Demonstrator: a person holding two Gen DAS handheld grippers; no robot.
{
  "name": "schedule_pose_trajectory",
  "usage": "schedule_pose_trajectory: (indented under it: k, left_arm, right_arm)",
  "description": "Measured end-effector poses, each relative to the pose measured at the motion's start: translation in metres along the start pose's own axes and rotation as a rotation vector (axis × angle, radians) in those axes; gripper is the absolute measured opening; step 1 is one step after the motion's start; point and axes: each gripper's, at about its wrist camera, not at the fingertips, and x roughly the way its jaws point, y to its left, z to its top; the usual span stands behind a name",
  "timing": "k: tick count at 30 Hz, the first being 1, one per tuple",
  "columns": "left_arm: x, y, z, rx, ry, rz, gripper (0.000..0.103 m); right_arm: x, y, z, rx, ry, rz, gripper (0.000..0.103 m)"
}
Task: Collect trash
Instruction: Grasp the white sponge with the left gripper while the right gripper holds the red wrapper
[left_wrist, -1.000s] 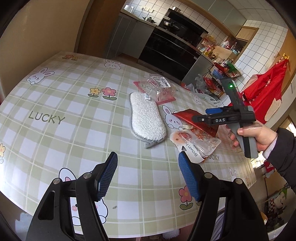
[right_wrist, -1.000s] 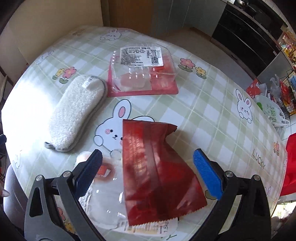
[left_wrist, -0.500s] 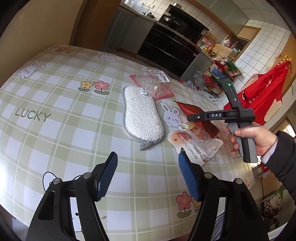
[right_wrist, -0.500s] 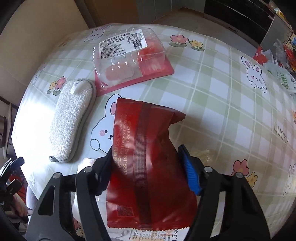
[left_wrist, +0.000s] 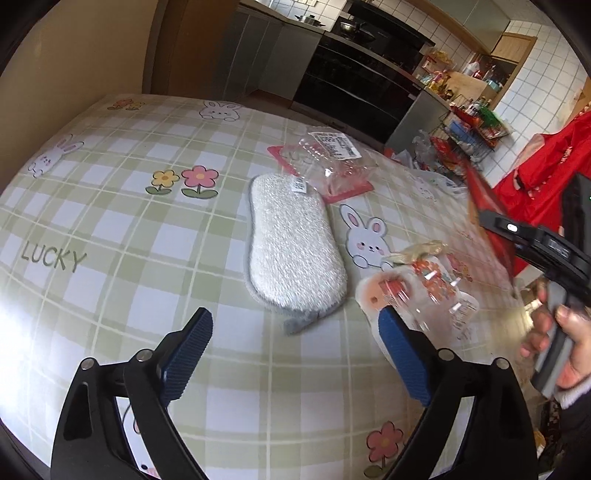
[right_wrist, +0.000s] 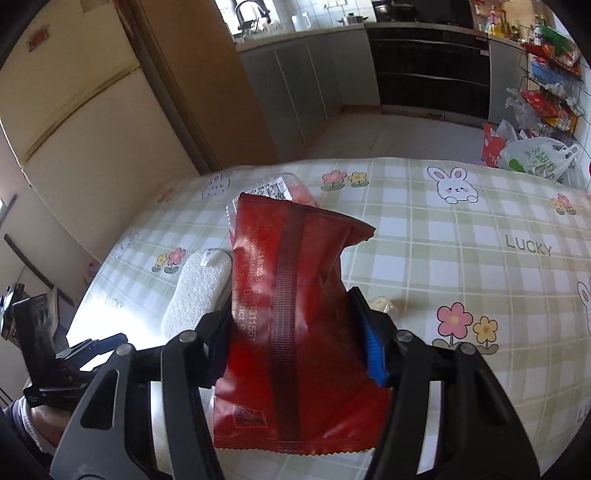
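My right gripper (right_wrist: 291, 306) holds a red snack bag (right_wrist: 295, 295) lifted off the checked table (right_wrist: 461, 221), its jaws still closing with both pads pressed on the bag's sides. In the left wrist view the bag (left_wrist: 487, 206) is a red blur at the right. My left gripper (left_wrist: 295, 325) hovers low over the table, jaws opening, nothing between them. Just past its right finger lies a clear wrapper with orange print (left_wrist: 424, 291). A small crumpled wrapper (left_wrist: 417, 251) sits beyond it. A clear clamshell on a pink tray (left_wrist: 325, 162) lies farther back.
A white fluffy sponge pad (left_wrist: 291, 243) lies straight ahead of the left gripper. A hand (left_wrist: 565, 332) grips the right tool's handle at the right edge. Plastic bags (right_wrist: 535, 158) and a wire rack stand on the floor beyond the table.
The right gripper closed on the red bag and raised it off the table, tilting upward. The left gripper moved forward toward the sponge pad and its jaws widened.
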Motion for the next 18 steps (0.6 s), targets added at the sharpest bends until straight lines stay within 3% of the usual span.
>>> schedule_pose_trajectory:
  k: [5, 8, 12, 18]
  left_arm:
    - [0.032, -0.014, 0.027, 0.013, 0.032, 0.065, 0.095]
    - [0.05, -0.028, 0.035, 0.082, 0.052, 0.139, 0.095]
    - [0.076, -0.04, 0.042, 0.134, 0.102, 0.187, 0.095]
    - [0.106, -0.035, 0.052, 0.08, 0.166, 0.269, 0.096]
  right_arm:
    - [-0.04, -0.007, -0.035, 0.002, -0.051, -0.035, 0.059]
    - [-0.063, -0.013, -0.056, -0.02, -0.065, -0.12, 0.059]
    - [-0.082, -0.027, -0.076, 0.012, -0.068, -0.151, 0.059]
    - [-0.101, -0.043, -0.1, 0.125, -0.078, -0.145, 0.059]
